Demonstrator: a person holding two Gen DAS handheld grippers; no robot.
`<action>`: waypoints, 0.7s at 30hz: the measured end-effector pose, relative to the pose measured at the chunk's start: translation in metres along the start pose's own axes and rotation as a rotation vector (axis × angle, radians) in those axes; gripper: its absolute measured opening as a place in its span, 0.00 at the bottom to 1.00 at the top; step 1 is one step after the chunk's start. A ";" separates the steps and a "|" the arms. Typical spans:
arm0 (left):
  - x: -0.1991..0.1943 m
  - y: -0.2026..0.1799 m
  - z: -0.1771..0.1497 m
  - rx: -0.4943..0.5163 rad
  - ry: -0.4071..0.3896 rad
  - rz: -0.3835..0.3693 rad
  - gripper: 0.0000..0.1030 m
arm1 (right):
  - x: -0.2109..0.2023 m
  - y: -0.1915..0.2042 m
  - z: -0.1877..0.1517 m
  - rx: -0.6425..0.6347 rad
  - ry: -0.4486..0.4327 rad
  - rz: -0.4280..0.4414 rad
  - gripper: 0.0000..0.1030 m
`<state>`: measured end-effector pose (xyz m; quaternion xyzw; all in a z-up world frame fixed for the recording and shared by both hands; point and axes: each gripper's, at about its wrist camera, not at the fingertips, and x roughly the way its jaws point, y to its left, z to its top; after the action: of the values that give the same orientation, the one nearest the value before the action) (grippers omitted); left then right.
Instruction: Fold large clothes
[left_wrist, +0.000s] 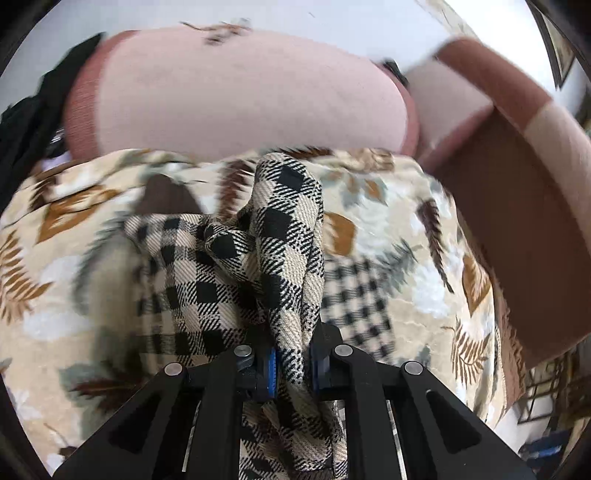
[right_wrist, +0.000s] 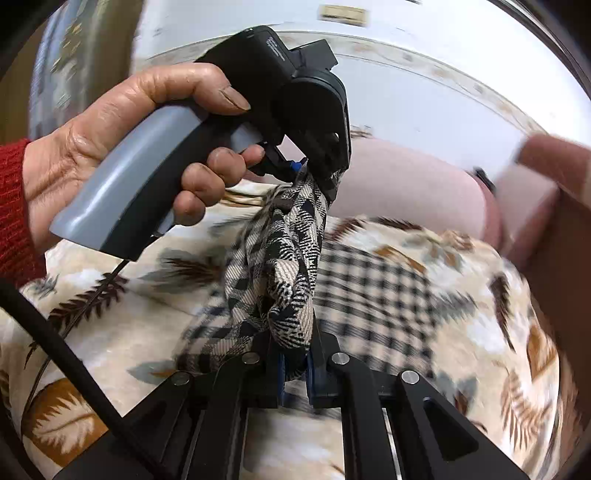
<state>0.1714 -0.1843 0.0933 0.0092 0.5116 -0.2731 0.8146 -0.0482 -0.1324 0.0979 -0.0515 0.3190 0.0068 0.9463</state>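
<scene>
A beige and black checked garment (left_wrist: 284, 236) is lifted off a leaf-patterned bedspread (left_wrist: 424, 295). My left gripper (left_wrist: 293, 369) is shut on a bunched fold of it, the cloth rising between the blue pads. My right gripper (right_wrist: 295, 373) is shut on another fold of the same checked garment (right_wrist: 280, 277). In the right wrist view a hand in a red sleeve holds the left gripper (right_wrist: 314, 170) by its grey handle, up and to the left, with the cloth hanging from it. Part of the garment still lies flat on the bedspread (right_wrist: 369, 277).
A pink pillow (left_wrist: 236, 103) lies at the head of the bed, with a brown and pink headboard (left_wrist: 517, 155) to its right. Dark clothing (left_wrist: 22, 122) hangs at the left edge. A white wall (right_wrist: 424, 103) rises behind the bed.
</scene>
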 end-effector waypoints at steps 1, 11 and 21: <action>0.009 -0.012 0.002 0.014 0.016 0.007 0.11 | -0.001 -0.012 -0.005 0.034 0.005 -0.007 0.07; 0.104 -0.088 0.008 0.063 0.115 0.109 0.11 | 0.020 -0.119 -0.041 0.416 0.145 0.023 0.08; 0.089 -0.087 0.005 0.036 0.067 0.007 0.33 | 0.043 -0.182 -0.065 0.681 0.254 0.121 0.38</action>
<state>0.1653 -0.2985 0.0442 0.0346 0.5336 -0.2788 0.7977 -0.0447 -0.3209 0.0377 0.2850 0.4206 -0.0503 0.8598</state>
